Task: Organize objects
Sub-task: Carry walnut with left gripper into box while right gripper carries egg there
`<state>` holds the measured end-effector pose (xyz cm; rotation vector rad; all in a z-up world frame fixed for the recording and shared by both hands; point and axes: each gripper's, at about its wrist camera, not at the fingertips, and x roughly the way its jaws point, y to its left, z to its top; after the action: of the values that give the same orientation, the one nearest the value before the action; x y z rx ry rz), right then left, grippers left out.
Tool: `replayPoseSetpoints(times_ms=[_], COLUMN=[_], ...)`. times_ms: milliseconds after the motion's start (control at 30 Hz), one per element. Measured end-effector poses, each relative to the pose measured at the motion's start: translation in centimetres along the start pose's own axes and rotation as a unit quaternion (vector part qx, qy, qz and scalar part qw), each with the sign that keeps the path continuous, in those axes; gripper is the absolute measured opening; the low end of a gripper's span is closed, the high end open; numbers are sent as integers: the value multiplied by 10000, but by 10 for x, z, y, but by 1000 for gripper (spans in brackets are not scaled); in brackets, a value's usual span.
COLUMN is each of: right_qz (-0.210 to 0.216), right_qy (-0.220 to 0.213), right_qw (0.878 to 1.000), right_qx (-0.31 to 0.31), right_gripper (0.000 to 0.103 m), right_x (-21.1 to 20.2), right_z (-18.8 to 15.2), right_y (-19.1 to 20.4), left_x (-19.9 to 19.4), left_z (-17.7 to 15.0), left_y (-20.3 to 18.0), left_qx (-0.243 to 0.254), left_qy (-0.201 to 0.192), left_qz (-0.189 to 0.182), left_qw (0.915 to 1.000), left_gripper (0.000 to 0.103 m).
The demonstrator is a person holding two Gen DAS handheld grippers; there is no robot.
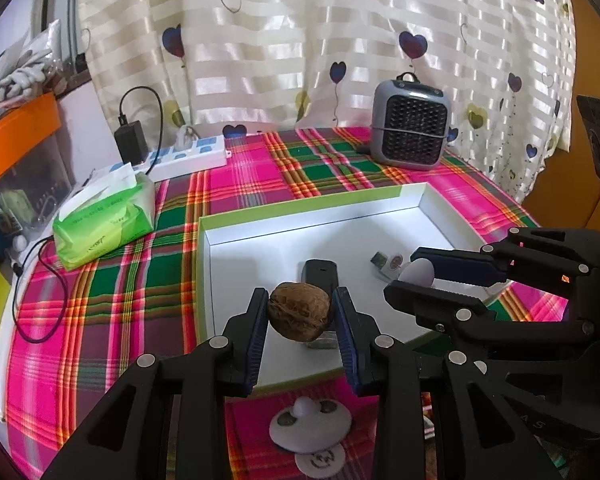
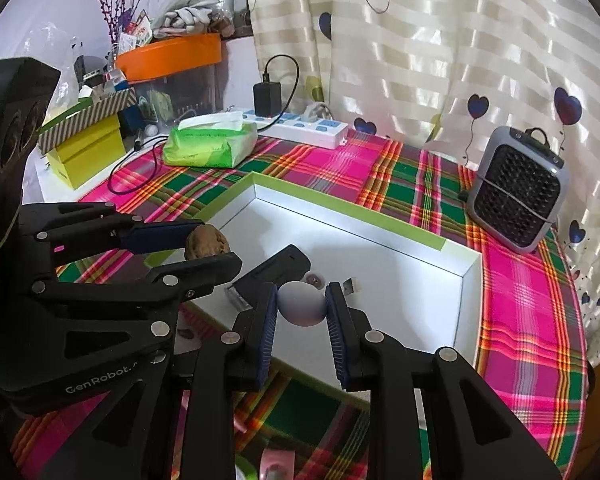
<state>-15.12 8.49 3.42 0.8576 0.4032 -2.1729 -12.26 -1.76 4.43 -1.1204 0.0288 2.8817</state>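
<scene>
My left gripper (image 1: 300, 314) is shut on a brown walnut (image 1: 299, 312), held above the near part of a white box with a green rim (image 1: 300, 204). My right gripper (image 2: 301, 308) is shut on a small white ball (image 2: 301, 309) over the same box. In the left wrist view the right gripper (image 1: 414, 278) shows at the right with the ball (image 1: 417, 272). In the right wrist view the left gripper (image 2: 210, 246) shows at the left with the walnut (image 2: 207, 245). Inside the box lie a black flat device (image 2: 274, 270), a small USB plug (image 2: 350, 285) and a small round piece (image 2: 314, 279).
A grey mini fan (image 1: 410, 126) stands at the back right of the plaid cloth (image 1: 120, 280). A green tissue pack (image 1: 106, 220), a white power strip (image 1: 188, 158) with a black charger (image 1: 131, 142) and cables lie at the left. White round discs (image 1: 310, 426) lie in front of the box.
</scene>
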Motion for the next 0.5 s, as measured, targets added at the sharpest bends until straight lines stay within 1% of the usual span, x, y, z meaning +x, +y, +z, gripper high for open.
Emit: replayPoseSetpoints(times_ms=[267,500], right_qz=[132,234], right_qy=[123,280], right_qw=[9995,9990], right_qx=[249,263], right_gripper=[26,26], right_x=[18,29], right_z=[-4,-7], right_y=[-12,-12], left_x=[16,30], left_z=[0,-4], left_y=[12,17], left_qx=[-196,-249], left_qy=[77,243], left_qz=[71,103], left_qw=[9998,9993], left_gripper=[31,31])
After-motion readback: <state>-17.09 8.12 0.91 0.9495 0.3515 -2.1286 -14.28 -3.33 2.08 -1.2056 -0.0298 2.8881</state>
